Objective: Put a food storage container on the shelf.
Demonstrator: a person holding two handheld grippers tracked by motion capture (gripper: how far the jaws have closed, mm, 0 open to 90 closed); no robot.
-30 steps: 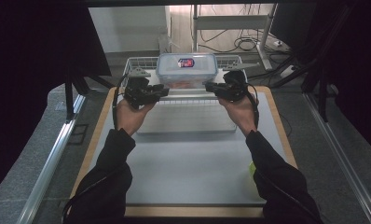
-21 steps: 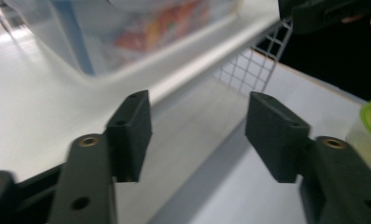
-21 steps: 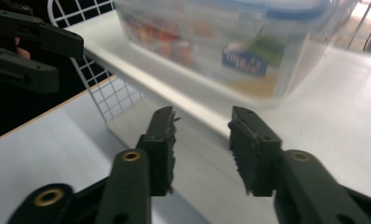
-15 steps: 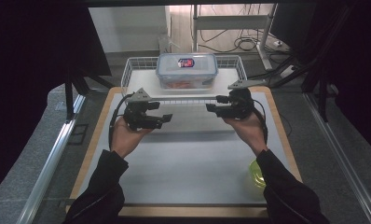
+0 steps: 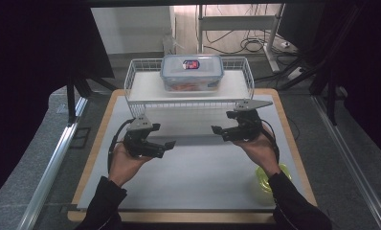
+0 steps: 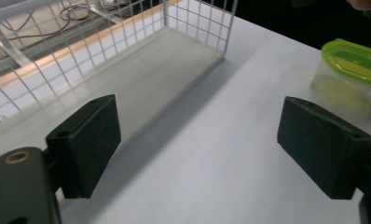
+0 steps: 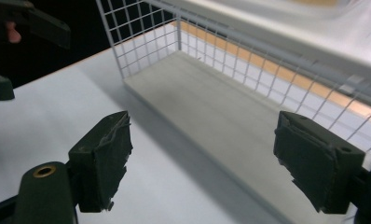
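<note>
White table [image 5: 198,182] bears a wire shelf [image 5: 188,91]

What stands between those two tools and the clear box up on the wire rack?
Nothing visible. The left tool and right tool hover open over bare mat in front of the rack. The box sits on its top shelf, farther back and higher, with open air between.

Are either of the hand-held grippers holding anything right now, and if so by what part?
Nothing is held. The left hand-held gripper and the right hand-held gripper both have their jaws wide apart over the white table, with nothing between them.
</note>
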